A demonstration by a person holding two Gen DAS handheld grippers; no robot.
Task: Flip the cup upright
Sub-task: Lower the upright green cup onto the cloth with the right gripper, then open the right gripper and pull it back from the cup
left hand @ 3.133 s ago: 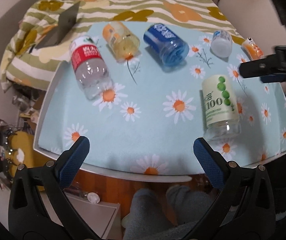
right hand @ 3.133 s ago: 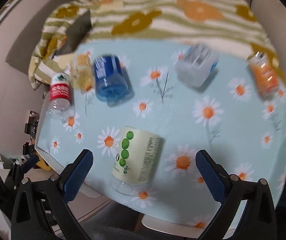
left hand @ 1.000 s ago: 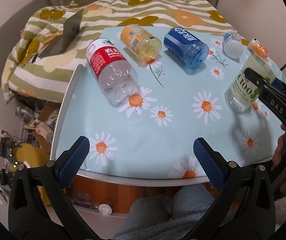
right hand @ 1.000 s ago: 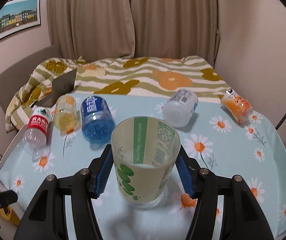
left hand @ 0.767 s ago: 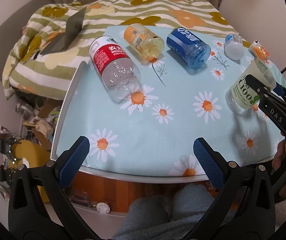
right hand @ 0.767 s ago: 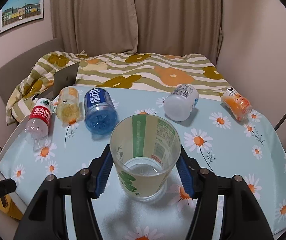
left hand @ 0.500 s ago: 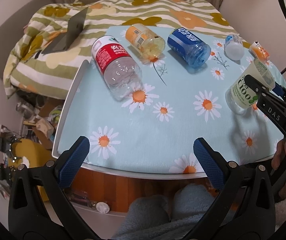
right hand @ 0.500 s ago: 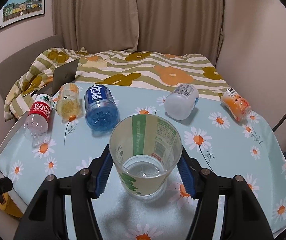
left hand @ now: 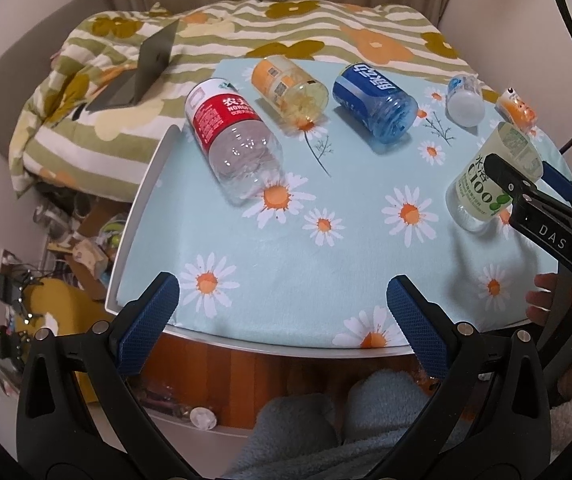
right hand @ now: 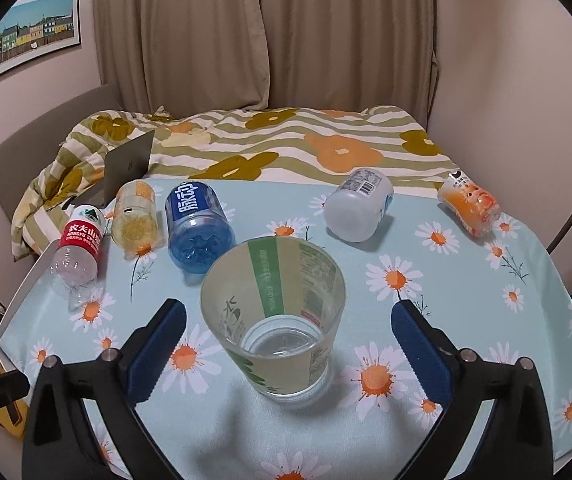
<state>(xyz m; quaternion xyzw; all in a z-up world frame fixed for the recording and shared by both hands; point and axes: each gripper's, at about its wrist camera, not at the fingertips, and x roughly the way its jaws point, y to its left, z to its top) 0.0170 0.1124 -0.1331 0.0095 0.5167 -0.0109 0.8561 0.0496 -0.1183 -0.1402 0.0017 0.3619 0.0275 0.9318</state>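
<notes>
The cup (right hand: pixel 277 320), a cut pale-green bottle with green dots, stands upright with its mouth up on the daisy tablecloth (right hand: pixel 426 264). My right gripper (right hand: pixel 286 336) is open, its blue pads on either side of the cup and apart from it. In the left wrist view the cup (left hand: pixel 482 184) stands at the right, partly behind my right gripper's black fingers (left hand: pixel 526 196). My left gripper (left hand: pixel 281 320) is open and empty above the table's near edge.
Several cut bottles lie on their sides at the back: a red-labelled one (left hand: pixel 225 140), a yellow one (left hand: pixel 290 88), a blue one (left hand: pixel 374 100), a white one (right hand: pixel 358 208) and an orange one (right hand: pixel 470 204). A laptop (right hand: pixel 125 168) rests on the striped quilt behind.
My right gripper has opened and let go of the cup, which now stands upright on the cloth. The left gripper has stayed open and has hardly moved.
</notes>
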